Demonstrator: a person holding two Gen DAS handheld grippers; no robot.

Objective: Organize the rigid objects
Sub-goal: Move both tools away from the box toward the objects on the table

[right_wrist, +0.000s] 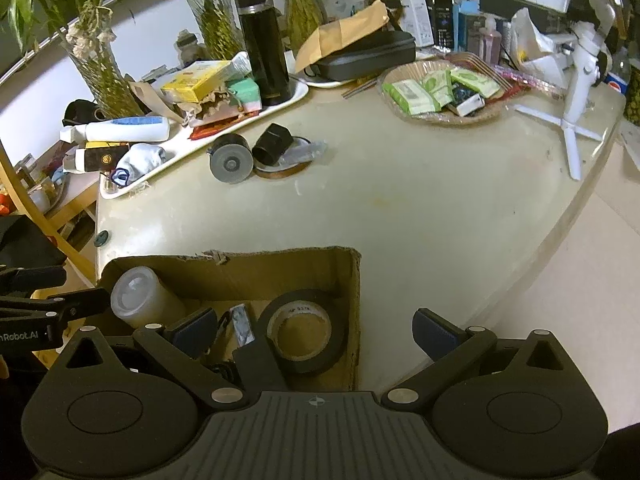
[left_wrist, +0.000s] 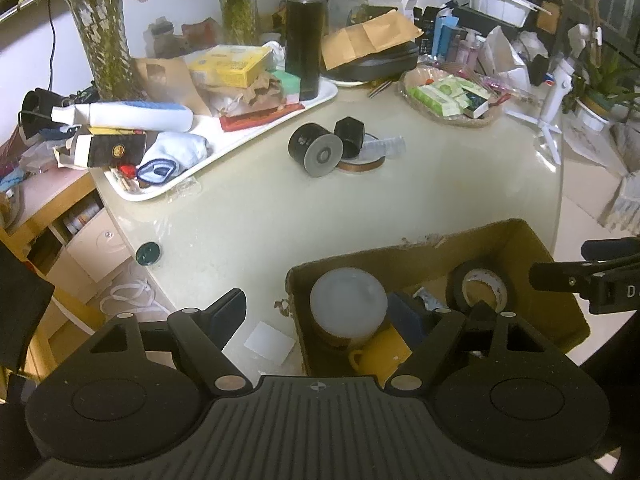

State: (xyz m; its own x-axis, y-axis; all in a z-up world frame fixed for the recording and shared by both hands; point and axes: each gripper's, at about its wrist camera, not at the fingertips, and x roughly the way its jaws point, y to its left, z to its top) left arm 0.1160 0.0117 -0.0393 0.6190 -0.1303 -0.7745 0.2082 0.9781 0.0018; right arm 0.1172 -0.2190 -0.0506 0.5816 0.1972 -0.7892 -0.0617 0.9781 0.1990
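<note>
Both tools are hovering over the near edge of the pale worktop [right_wrist: 420,216], each with its fingers standing apart and nothing between them. The left tool [left_wrist: 356,312] is straddling the left wall of an open cardboard box [left_wrist: 400,264], one finger outside over the worktop and the other inside the box. The right tool [right_wrist: 316,330] is straddling the box's right wall in the same manner. Inside the box, a white-capped cylindrical container [left_wrist: 348,304] is lying at the left, a roll of black tape [right_wrist: 306,332] is leaning at the right, a yellow cup [left_wrist: 376,354] is sitting at the near side, and some dark items between them are too obscured to identify. Still out on the worktop, toward the far centre, a black cylinder with a grey end [left_wrist: 316,150] is lying on its side, touching a smaller black hexagonal cap [left_wrist: 350,136], with a flat copper-coloured ring [left_wrist: 360,166] just beside them. A small dark round lid [left_wrist: 148,253] is sitting at the worktop's left edge. A white tray [left_wrist: 320,98] at the far left is carrying a black flask [left_wrist: 305,36], a yellow carton and other clutter; a woven basket [left_wrist: 452,114] of packets is standing at the far right.
</note>
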